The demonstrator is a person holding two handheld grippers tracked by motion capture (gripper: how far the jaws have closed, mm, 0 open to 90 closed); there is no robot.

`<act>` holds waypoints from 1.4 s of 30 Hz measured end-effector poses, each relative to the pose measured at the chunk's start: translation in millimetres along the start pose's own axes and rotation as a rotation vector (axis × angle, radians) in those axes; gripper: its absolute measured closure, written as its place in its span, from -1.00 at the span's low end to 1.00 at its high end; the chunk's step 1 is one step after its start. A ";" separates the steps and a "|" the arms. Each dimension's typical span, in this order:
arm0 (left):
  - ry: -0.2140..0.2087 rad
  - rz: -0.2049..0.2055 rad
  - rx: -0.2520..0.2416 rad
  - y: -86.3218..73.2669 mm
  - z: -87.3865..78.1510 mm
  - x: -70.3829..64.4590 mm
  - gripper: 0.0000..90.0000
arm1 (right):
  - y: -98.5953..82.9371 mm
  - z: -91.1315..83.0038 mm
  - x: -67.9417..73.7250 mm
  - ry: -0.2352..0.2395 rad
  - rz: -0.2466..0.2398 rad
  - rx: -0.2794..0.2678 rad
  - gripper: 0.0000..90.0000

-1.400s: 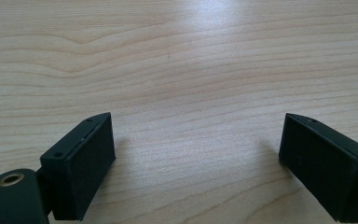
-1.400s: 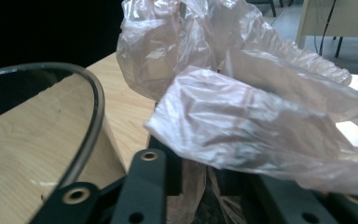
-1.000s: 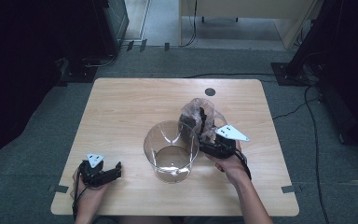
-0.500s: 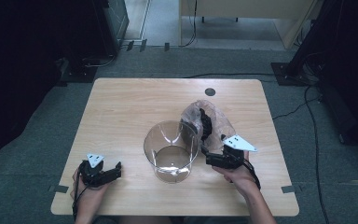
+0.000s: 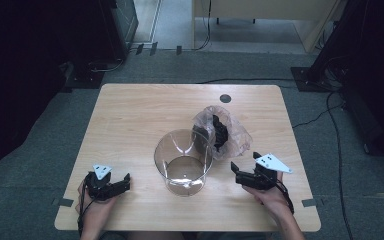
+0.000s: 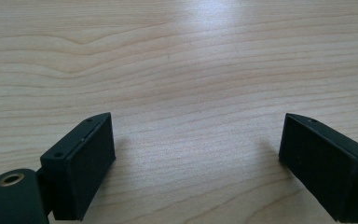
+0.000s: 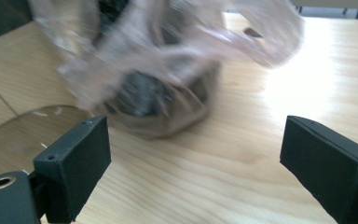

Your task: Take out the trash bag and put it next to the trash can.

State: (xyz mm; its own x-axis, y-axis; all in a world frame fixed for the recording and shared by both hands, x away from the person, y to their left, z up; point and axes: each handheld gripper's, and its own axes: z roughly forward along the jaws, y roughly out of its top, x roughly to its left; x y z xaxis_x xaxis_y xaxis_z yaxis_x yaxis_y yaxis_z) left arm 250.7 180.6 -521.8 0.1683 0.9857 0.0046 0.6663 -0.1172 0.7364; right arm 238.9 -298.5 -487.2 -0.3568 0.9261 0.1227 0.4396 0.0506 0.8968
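Near the surface's [image 5: 130, 125] front edge both claws gape wide and empty, the left claw [image 5: 123, 182] at 8 o'clock from the bowl [image 5: 183, 160], the right claw [image 5: 236, 172] at 4, bag [image 5: 222, 131] beyond at 1.

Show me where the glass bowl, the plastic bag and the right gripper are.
glass bowl [image 5: 184, 161]: high view, on its clear front wall.
plastic bag [image 5: 235, 134]: high view, on its crumpled right side.
right gripper [image 5: 239, 174]: high view, midway between its open fingertips.
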 end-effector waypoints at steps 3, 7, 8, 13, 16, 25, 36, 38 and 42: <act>0.000 0.000 0.000 0.0 0.0 0.0 -0.78 | -5.6 -5.0 -10.3 -0.035 0.006 0.016 -0.81; 0.000 0.000 0.000 0.0 0.0 0.0 -0.78 | -12.5 -11.6 -23.2 -0.081 0.013 0.036 -0.81; 0.000 0.000 0.000 0.0 0.0 0.0 -0.78 | -14.8 -13.9 -27.5 -0.100 0.018 0.044 -0.81; 0.000 0.000 0.000 0.0 0.0 0.0 -0.78 | -24.0 -22.2 -44.2 -0.169 0.025 0.075 -0.81; 0.000 0.000 0.000 0.0 0.0 0.0 -0.78 | -29.4 -28.1 -51.6 -0.206 0.021 0.097 -0.81; 0.000 0.000 0.000 0.0 0.0 0.0 -0.78 | -41.1 -44.4 -72.7 -0.281 0.060 0.133 -0.80; 0.000 0.000 0.000 0.0 0.0 0.0 -0.78 | -54.2 -59.0 -87.1 -0.371 0.065 0.193 -0.80; 0.000 0.000 0.000 0.0 0.0 0.0 -0.78 | -55.6 -60.5 -87.6 -0.388 0.072 0.204 -0.80; 0.000 0.000 0.000 0.0 0.0 0.0 -0.78 | -58.8 -65.1 -89.3 -0.401 0.082 0.213 -0.80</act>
State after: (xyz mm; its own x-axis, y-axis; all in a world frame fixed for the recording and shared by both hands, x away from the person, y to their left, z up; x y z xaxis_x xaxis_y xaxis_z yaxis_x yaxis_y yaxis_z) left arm 250.7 180.6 -521.8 0.1682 0.9857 0.0047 0.6662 -0.1171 0.7365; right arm 191.3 -408.6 -523.2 0.0146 0.9996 -0.0222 0.6278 0.0081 0.7783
